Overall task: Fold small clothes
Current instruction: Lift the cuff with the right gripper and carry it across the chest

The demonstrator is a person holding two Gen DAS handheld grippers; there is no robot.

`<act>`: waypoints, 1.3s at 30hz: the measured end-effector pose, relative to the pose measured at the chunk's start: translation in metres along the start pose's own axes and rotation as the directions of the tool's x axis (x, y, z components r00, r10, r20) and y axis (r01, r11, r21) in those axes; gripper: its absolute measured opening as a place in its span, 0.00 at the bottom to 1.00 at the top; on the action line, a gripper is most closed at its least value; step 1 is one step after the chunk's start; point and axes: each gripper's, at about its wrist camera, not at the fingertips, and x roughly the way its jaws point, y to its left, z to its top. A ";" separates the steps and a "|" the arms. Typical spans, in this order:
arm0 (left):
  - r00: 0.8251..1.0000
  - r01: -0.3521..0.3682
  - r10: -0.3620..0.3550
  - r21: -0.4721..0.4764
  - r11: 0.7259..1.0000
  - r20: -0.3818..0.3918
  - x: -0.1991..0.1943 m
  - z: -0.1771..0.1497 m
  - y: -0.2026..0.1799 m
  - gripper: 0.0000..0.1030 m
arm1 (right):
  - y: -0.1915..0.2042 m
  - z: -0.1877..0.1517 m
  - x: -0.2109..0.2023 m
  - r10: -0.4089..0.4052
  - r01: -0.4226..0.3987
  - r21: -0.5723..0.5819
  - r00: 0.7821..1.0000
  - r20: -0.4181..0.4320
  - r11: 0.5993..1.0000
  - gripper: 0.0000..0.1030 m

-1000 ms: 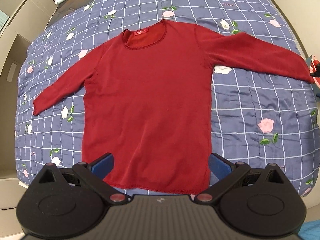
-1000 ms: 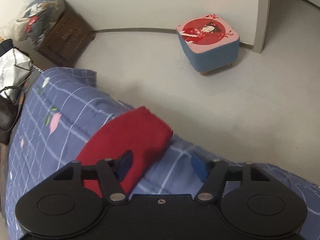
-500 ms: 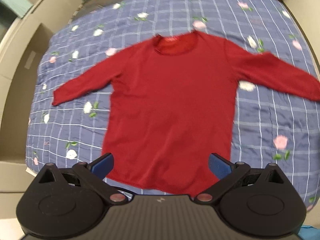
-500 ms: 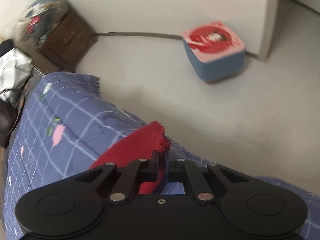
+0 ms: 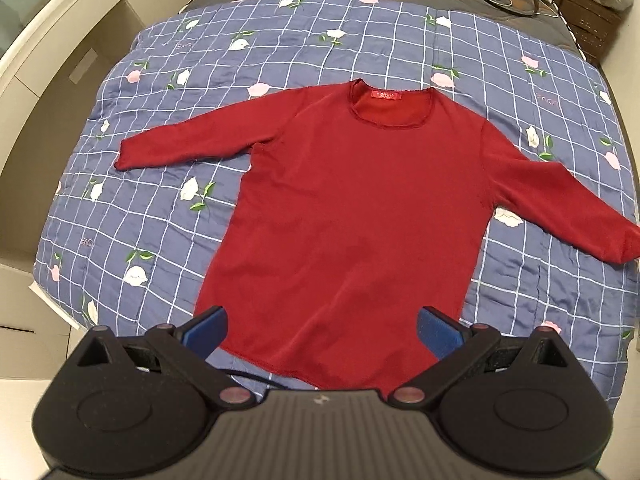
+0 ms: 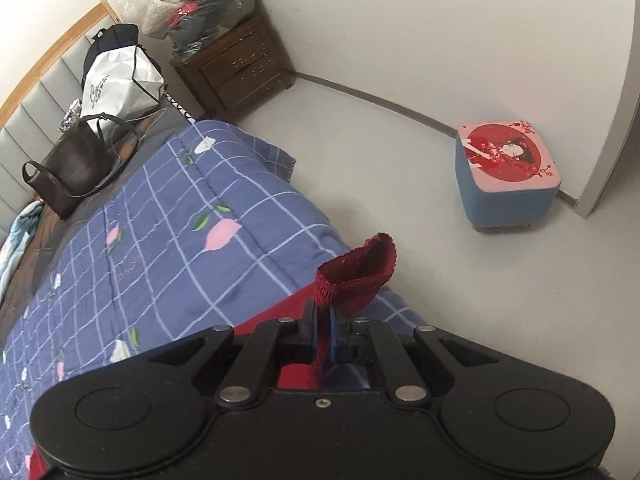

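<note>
A dark red long-sleeved shirt (image 5: 360, 208) lies flat, front up, on a blue checked floral quilt (image 5: 168, 208), both sleeves spread out. My left gripper (image 5: 322, 330) hangs open above the shirt's bottom hem, its blue pads (image 5: 206, 330) on either side of the hem and holding nothing. In the right wrist view my right gripper (image 6: 323, 330) is shut on the cuff of the shirt's right sleeve (image 6: 356, 276), which sticks up past the fingertips at the quilt's edge (image 6: 240, 240).
A brown handbag (image 6: 76, 168) and a white shopping bag (image 6: 120, 84) sit near the headboard. A wooden nightstand (image 6: 236, 68) piled with bagged clothes stands in the corner. A blue stool with a red and pink top (image 6: 506, 176) stands on the floor. Cardboard boxes (image 5: 76, 76) flank the bed's left.
My right gripper closed on the sleeve cuff and lifted it off the quilt. The left gripper pulled back and shifted left, so the shirt sits further right in its view.
</note>
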 end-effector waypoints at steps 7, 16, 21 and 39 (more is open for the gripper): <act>0.998 0.050 -0.050 -0.017 0.999 0.033 0.003 0.008 0.014 1.00 | 0.011 -0.008 -0.023 0.004 -0.005 0.040 1.000 0.024 0.999 0.05; 0.989 0.142 -0.143 0.030 0.989 0.040 0.031 0.013 0.049 1.00 | 0.084 -0.009 -0.075 0.036 -0.023 -0.092 0.991 0.132 0.995 0.05; 0.986 0.168 -0.168 -0.001 0.986 0.021 0.047 0.015 0.090 1.00 | 0.161 -0.029 -0.095 0.096 -0.061 -0.233 0.985 0.143 0.971 0.05; 0.999 0.019 -0.024 -0.189 0.982 -0.022 0.072 0.015 0.261 1.00 | 0.439 -0.252 -0.066 0.237 -0.240 -0.711 0.966 -0.105 0.661 0.05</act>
